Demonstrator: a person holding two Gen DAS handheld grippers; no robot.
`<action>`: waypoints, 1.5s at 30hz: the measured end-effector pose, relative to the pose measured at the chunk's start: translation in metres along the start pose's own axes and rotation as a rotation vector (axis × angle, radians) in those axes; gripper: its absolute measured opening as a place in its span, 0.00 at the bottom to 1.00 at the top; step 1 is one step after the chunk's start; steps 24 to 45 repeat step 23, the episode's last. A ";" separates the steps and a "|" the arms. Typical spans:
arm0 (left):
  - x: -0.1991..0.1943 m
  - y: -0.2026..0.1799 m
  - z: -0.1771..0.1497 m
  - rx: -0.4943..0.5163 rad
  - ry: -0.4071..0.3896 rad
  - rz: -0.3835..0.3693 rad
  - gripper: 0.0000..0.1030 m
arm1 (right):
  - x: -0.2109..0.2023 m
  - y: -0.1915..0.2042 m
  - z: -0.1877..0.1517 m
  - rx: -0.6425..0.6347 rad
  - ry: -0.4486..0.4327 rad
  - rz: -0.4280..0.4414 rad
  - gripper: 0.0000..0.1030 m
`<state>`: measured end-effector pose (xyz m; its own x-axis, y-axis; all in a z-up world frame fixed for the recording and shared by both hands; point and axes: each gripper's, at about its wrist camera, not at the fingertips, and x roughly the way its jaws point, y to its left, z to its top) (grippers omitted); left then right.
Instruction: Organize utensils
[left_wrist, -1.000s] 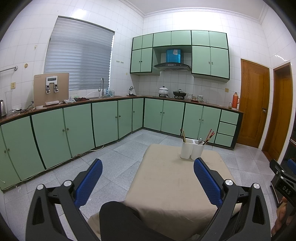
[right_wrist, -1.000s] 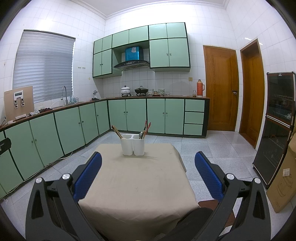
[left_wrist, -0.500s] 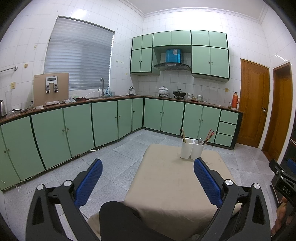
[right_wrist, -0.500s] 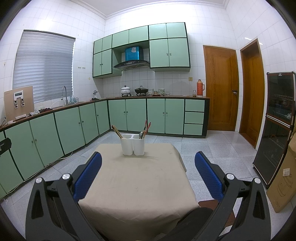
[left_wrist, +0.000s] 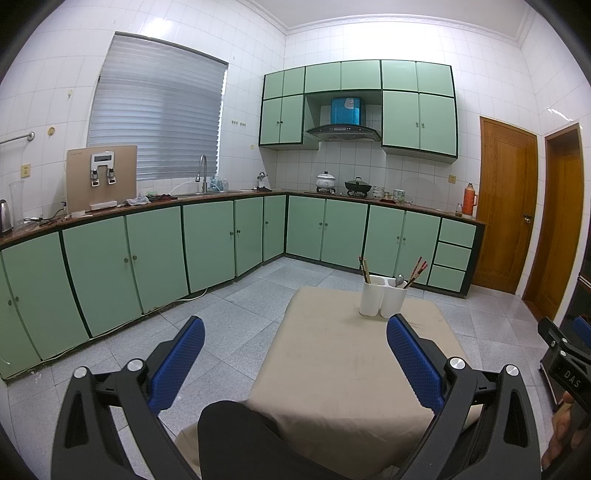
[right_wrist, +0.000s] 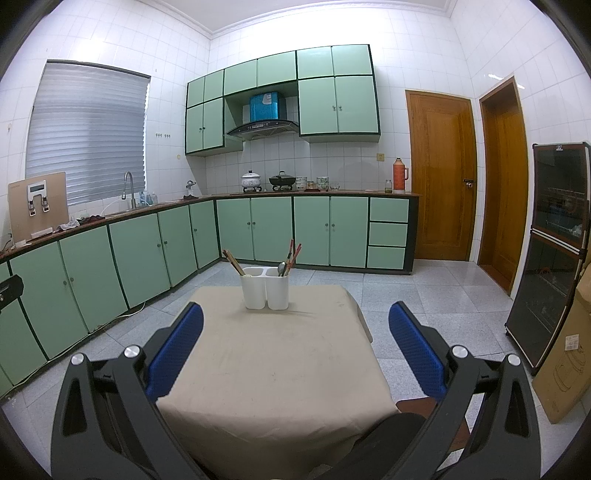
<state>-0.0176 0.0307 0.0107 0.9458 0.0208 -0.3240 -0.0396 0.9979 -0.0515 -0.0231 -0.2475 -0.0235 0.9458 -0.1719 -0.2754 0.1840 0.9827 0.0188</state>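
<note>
A white two-compartment utensil holder (left_wrist: 382, 298) (right_wrist: 264, 287) stands at the far end of a table with a beige cloth (left_wrist: 354, 369) (right_wrist: 273, 365). Brown chopsticks (right_wrist: 232, 262) lean out of its left compartment. Red chopsticks (right_wrist: 293, 252) and a metal spoon (right_wrist: 282, 268) sit in the right one. My left gripper (left_wrist: 293, 328) is open over the near left edge of the table, holding nothing. My right gripper (right_wrist: 295, 314) is open above the near end of the table, holding nothing, well short of the holder.
Green cabinets (right_wrist: 255, 229) with a dark countertop run along the left and back walls. Two wooden doors (right_wrist: 441, 177) are at the right. A dark glass cabinet (right_wrist: 550, 251) and a cardboard box (right_wrist: 565, 365) stand right of the table. A dark knee (left_wrist: 236, 435) shows below.
</note>
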 end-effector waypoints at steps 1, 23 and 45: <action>0.000 0.000 0.000 0.000 0.001 0.000 0.94 | 0.000 0.000 0.000 0.000 0.000 0.000 0.95; -0.002 -0.001 0.000 0.004 -0.007 0.000 0.94 | 0.001 0.000 -0.003 0.000 0.005 0.003 0.95; -0.002 -0.001 0.000 0.004 -0.007 0.000 0.94 | 0.001 0.000 -0.003 0.000 0.005 0.003 0.95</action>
